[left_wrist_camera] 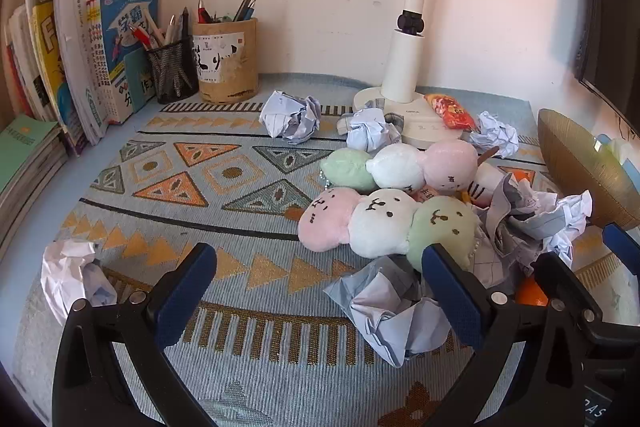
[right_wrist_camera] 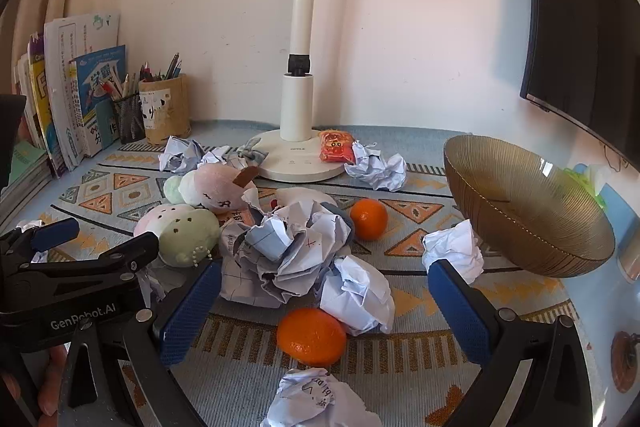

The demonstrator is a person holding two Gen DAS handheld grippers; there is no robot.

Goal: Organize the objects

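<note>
The worktop (right_wrist_camera: 520, 291) is covered by a patterned blue cloth against a cream wall. Crumpled papers (right_wrist_camera: 288, 255), plush toys (left_wrist_camera: 384, 223), oranges (right_wrist_camera: 311, 335) and a gold bowl (right_wrist_camera: 524, 211) are scattered there. Both grippers' jaws are spread wide, nothing held: left gripper (left_wrist_camera: 320, 291), right gripper (right_wrist_camera: 324, 311).

A home study desk, by the look of it: a patterned woven cloth (left_wrist_camera: 240, 187) covers the top, and schoolbooks and workbooks (left_wrist_camera: 100, 59) stand packed in the far left corner against a plain wall. Beside them sit a mesh pen cup (left_wrist_camera: 172, 71) and a bamboo pen holder (left_wrist_camera: 228, 61) stuffed with pens. A white desk lamp (right_wrist_camera: 298, 147) stands at the back edge, a dark monitor (right_wrist_camera: 580, 27) on the right. Plush dango toys (left_wrist_camera: 384, 223) add the domestic touch.
</note>
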